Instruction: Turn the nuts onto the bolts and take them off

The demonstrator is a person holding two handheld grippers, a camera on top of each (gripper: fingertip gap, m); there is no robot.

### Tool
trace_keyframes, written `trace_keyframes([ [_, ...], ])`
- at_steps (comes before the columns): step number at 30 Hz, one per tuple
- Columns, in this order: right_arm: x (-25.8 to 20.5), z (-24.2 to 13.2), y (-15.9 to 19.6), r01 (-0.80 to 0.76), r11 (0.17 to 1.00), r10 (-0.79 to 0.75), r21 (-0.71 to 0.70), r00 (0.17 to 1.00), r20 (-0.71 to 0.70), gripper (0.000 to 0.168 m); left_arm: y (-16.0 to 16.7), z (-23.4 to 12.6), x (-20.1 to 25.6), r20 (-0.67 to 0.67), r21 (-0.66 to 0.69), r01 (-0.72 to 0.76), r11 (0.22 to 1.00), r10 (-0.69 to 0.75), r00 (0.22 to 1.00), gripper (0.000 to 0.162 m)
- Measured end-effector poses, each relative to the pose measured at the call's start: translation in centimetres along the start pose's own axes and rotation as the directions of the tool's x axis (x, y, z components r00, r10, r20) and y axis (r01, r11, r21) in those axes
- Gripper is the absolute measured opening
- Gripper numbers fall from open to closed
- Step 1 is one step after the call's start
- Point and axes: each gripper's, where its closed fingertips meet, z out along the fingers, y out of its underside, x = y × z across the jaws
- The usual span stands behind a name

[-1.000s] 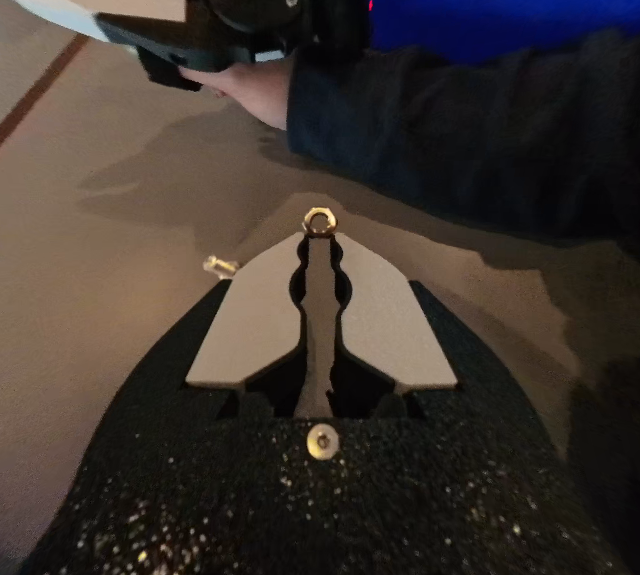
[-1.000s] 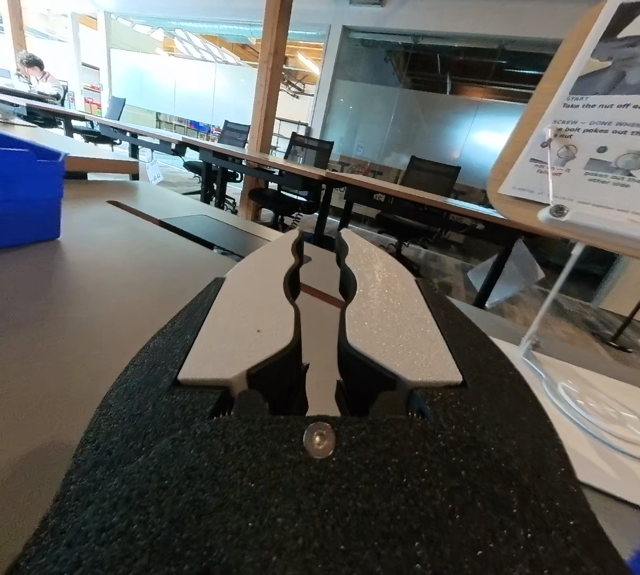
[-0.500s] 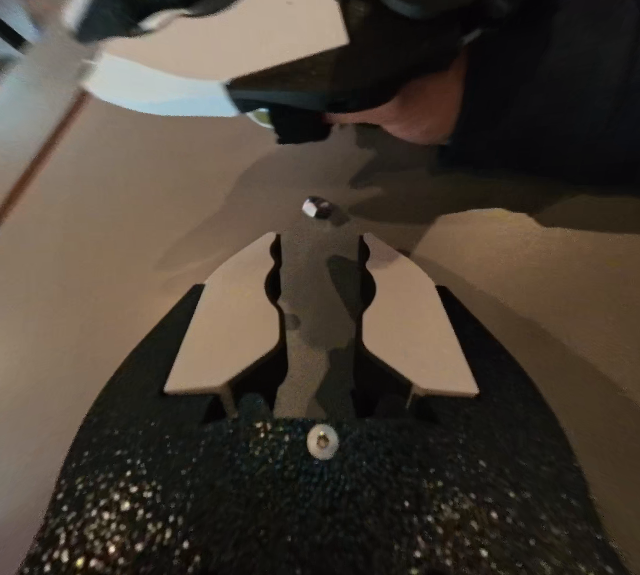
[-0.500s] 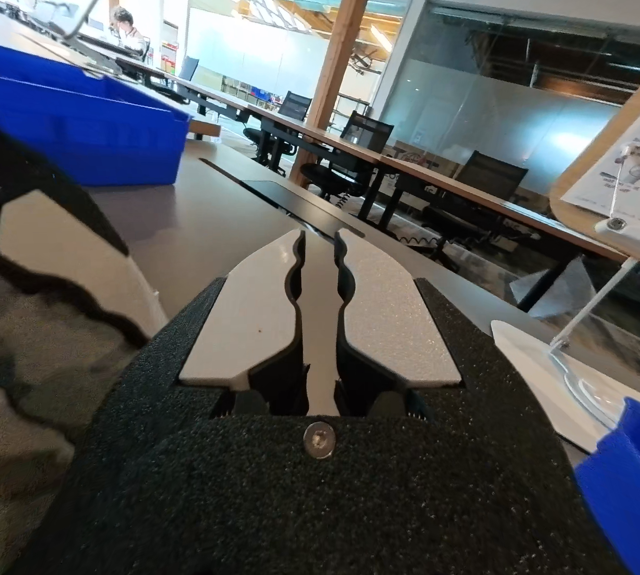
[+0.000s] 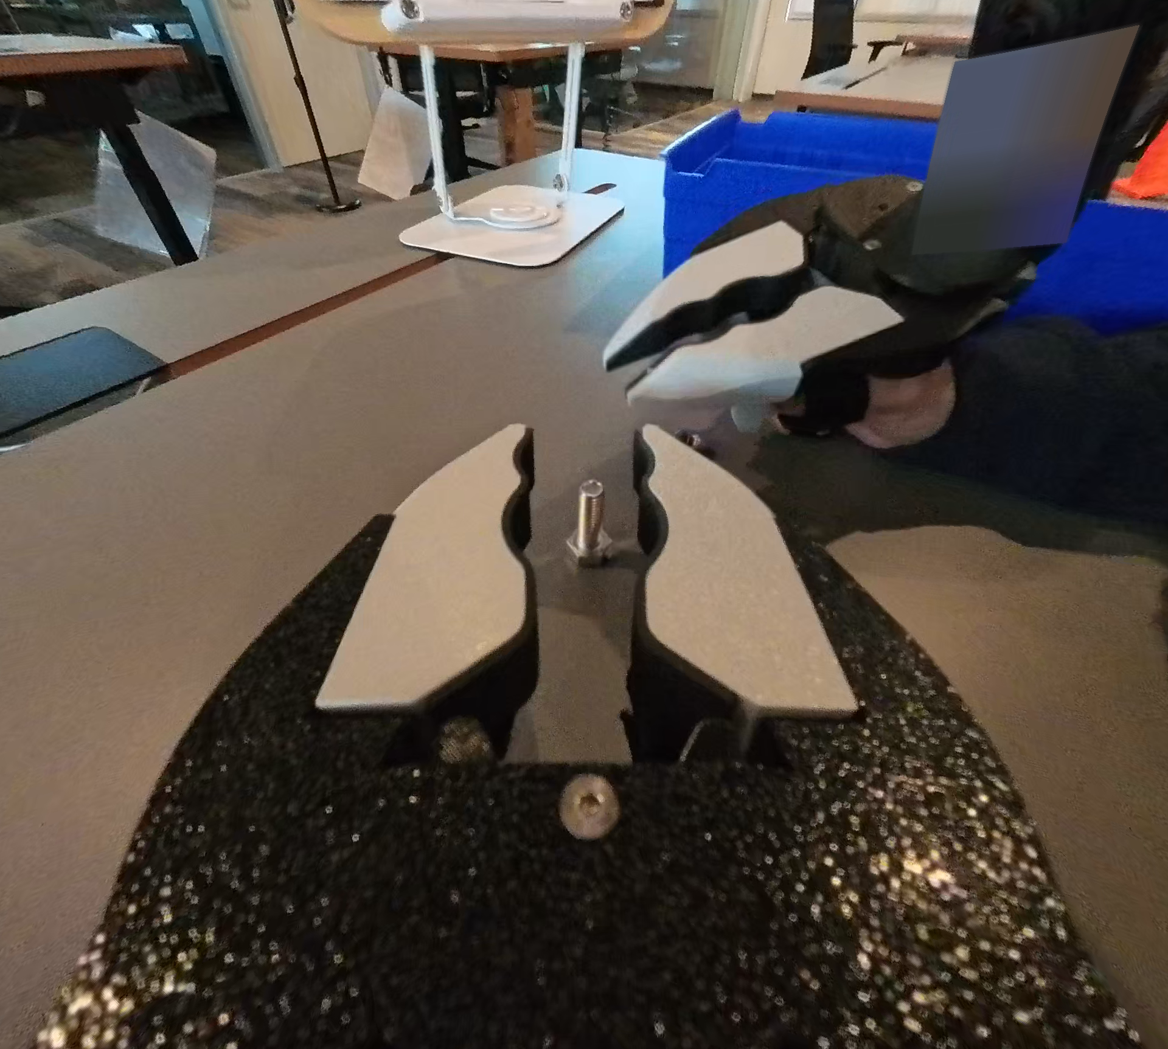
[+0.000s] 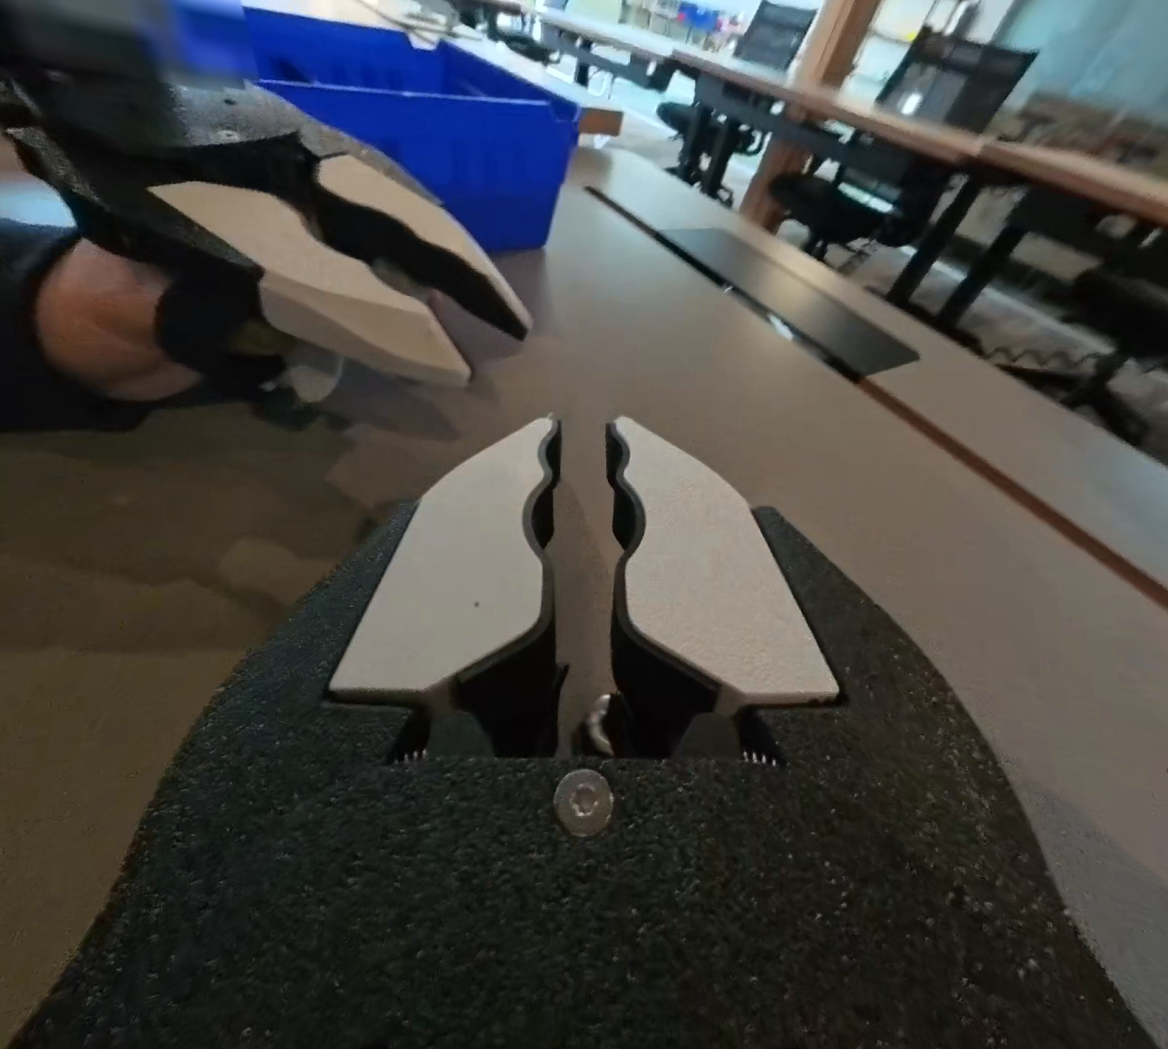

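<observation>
A silver bolt [image 5: 588,519] stands on its head on the grey table [image 5: 253,450], thread up. My left gripper [image 5: 583,437] is open, one finger on each side of the bolt, not touching it. A small shiny piece [image 5: 692,438], probably the nut, lies on the table just beyond the left gripper's right fingertip. My right gripper [image 6: 581,425] is empty, its jaws only narrowly apart. It also shows in the left wrist view [image 5: 622,380], low over the table just right of the bolt. The left gripper [image 6: 499,352] shows in the right wrist view at upper left.
A blue bin [image 5: 758,178] stands at the back right, also in the right wrist view [image 6: 442,134]. A white stand [image 5: 512,216] holding an instruction sheet is behind the bolt. A black panel [image 6: 790,286] is set into the table. A hand and dark sleeve [image 5: 904,406] hold the right gripper. Only a small space, under 4 cm, lies between the two pairs of fingers.
My left gripper let go of the nut, opened, and swung to the bolt, which now stands between its fingers. My right gripper turned left and came down near the left gripper.
</observation>
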Motion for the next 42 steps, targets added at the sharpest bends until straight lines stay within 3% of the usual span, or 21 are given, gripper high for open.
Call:
trace_keyframes([
  [8, -1.5, 1.4, 2.0, 0.071, 0.98, -0.074, -0.184, 0.997, -0.007, 0.015, 0.7, 0.1, 0.1, 0.003, -0.052, -0.076, 0.996, 0.076, 0.997, 0.025],
  [23, -1.9, 2.5, 3.9, 0.082, 0.945, -0.076, -0.317, 0.997, 0.03, 0.012, 0.8, 0.1, 0.2, -0.001, -0.057, -0.074, 0.996, 0.074, 0.997, 0.018],
  [27, -1.6, 2.3, 3.4, 0.048, 0.957, -0.042, -0.287, 0.999, 0.026, 0.01, 0.9, 0.1, 0.4, -0.015, -0.063, -0.079, 0.995, 0.078, 0.997, 0.017],
  [33, -1.5, 0.6, 0.5, -0.084, 0.995, 0.092, -0.063, 0.986, 0.14, 0.01, 1.7, 0.6, 1.2, -0.054, -0.12, -0.133, 0.984, 0.128, 0.99, 0.017],
  [37, -3.0, -0.4, -0.6, -0.06, 0.998, 0.049, 0.031, 0.957, 0.288, 0.01, 2.4, 0.9, 1.8, -0.074, -0.169, -0.193, 0.966, 0.183, 0.98, 0.031],
  [42, -3.2, -0.4, -0.6, -0.027, 0.999, 0.014, 0.041, 0.959, 0.285, 0.01, 3.2, 1.3, 2.5, -0.097, -0.213, -0.261, 0.942, 0.245, 0.965, 0.044],
])
